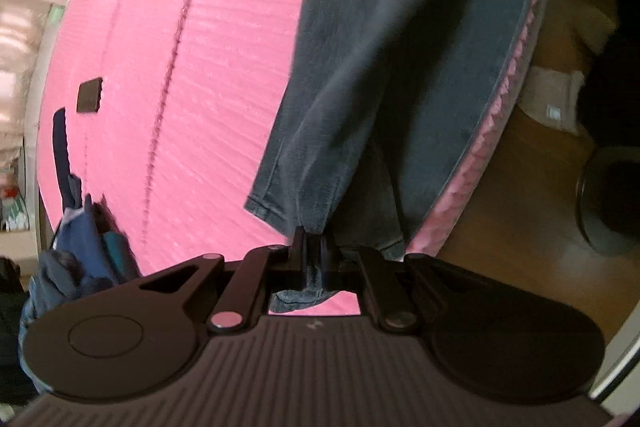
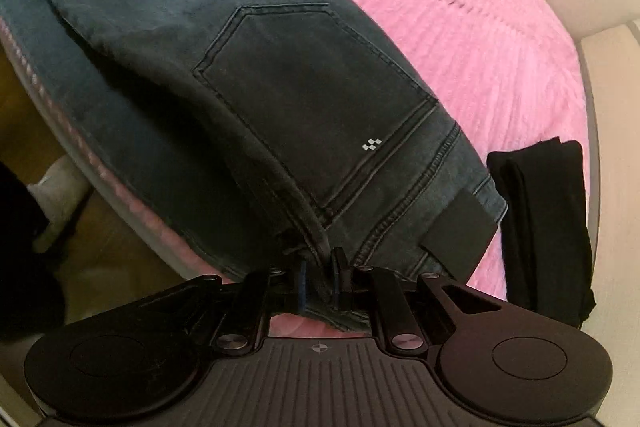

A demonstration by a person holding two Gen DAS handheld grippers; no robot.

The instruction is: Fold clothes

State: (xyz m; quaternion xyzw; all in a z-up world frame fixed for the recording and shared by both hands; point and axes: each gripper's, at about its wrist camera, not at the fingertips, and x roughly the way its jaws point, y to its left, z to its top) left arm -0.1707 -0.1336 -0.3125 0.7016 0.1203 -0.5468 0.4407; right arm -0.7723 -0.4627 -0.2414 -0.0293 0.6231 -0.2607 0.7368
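Jeans (image 2: 304, 99), one pair, pink bedspread (image 1: 180, 67)

The right gripper (image 2: 322, 267) has its two fingers (image 2: 341, 259) pinched together on the waist end of a pair of dark jeans (image 2: 224, 39), with denim bunched between them and a fold of it showing below the fingers. Just ahead of the fingers lies a back pocket (image 2: 312, 87) with a small white checkered mark (image 2: 371, 145). A dark waistband patch (image 2: 460, 231) sits just right of the fingers. The legs stretch away up and to the left over a pink ribbed bedcover (image 2: 480, 39). Right of the fingers, beyond the patch, a folded black garment (image 2: 548, 227) lies on the cover. Left of the fingers the cover's edge drops to a wooden floor (image 2: 116, 247).
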